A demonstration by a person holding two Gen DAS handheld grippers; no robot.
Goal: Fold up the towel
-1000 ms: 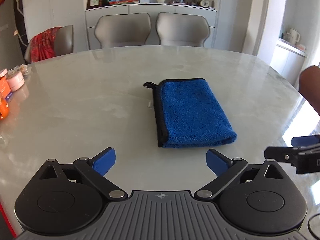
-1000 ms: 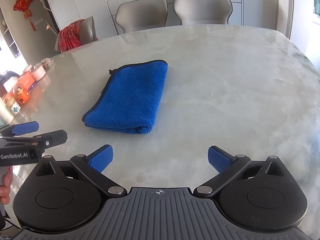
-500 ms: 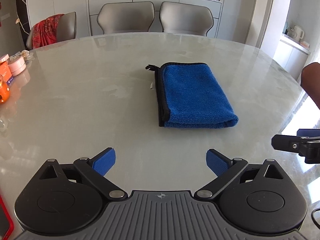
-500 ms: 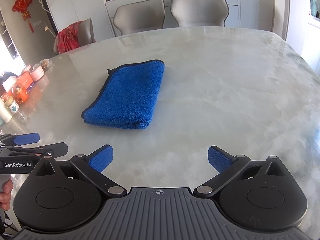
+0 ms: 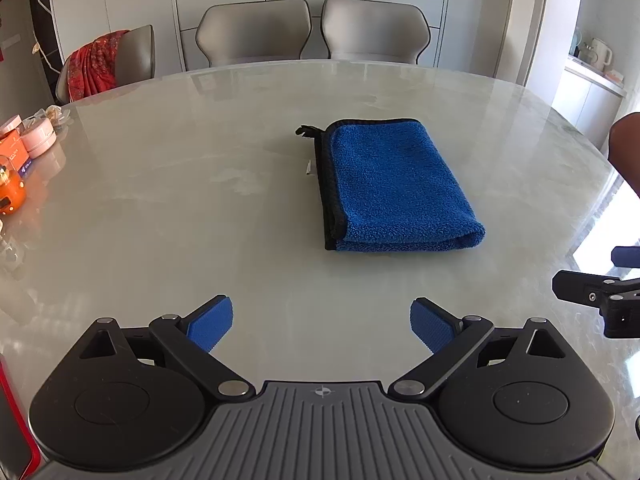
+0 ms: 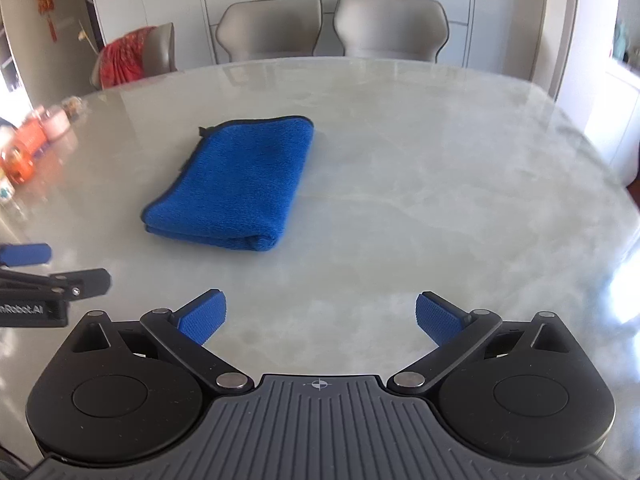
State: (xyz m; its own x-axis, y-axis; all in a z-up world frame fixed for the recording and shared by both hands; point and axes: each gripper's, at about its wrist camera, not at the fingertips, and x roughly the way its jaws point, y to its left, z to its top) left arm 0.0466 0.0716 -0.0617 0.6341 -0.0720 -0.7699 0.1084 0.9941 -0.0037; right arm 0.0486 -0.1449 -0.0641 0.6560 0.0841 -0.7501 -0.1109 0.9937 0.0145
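Fluffy terry-cloth towel (image 5: pixel 394 184) lies on a glossy, smooth marble-look table (image 5: pixel 160 208).

orange items (image 6: pixel 24 148) blurred at left edge; right gripper (image 5: pixel 600 300) cut off by frame

The folded terry towel (image 5: pixel 394 184) is bright blue with black edging along its left side. The glossy stone tabletop (image 5: pixel 168 208) is pale grey-white with faint cloudy marbling. Both black-armed grippers, left (image 5: pixel 321 324) and right (image 6: pixel 321 319), carry blue textured pads. At the tabletop's left edge stands an orange box (image 5: pixel 14 152); a red patterned cloth (image 5: pixel 94 66) drapes a grey chair.
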